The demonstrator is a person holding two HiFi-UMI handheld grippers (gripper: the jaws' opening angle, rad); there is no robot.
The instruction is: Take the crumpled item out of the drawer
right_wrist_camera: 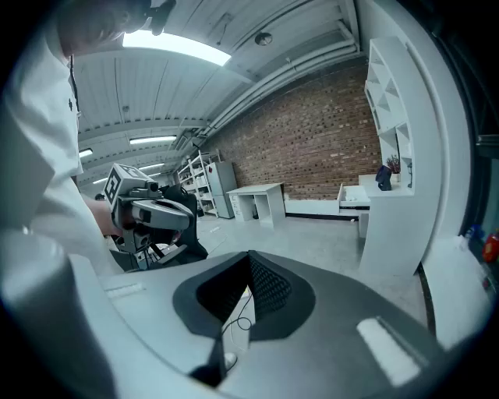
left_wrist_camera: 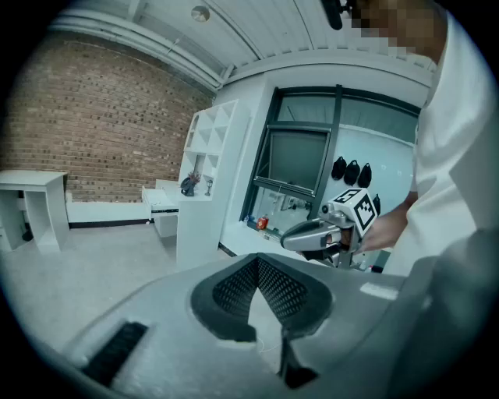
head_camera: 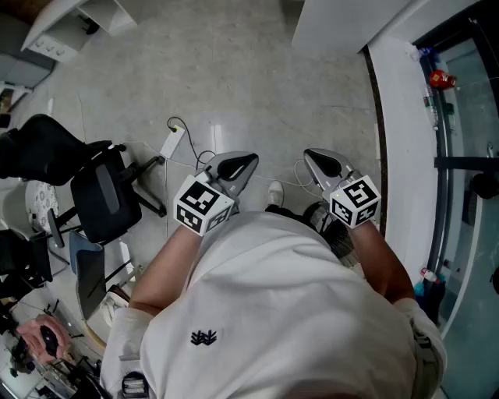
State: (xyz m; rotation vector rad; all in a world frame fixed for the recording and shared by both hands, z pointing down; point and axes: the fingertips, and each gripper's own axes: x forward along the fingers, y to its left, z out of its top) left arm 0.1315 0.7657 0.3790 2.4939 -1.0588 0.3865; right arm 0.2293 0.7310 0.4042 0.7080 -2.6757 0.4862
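I hold both grippers in front of my body, well above the floor. My left gripper is shut with nothing in it, and its jaws meet at one tip. My right gripper is shut and empty as well. Each gripper shows in the other's view: the right gripper and the left gripper. An open white drawer juts from the foot of a white shelf unit far across the room, and the right gripper view shows that drawer too. No crumpled item is visible.
A black office chair stands at my left beside cluttered desks. A white power strip with cables lies on the floor ahead. A white cabinet and a glass wall line the right. White desks stand by the brick wall.
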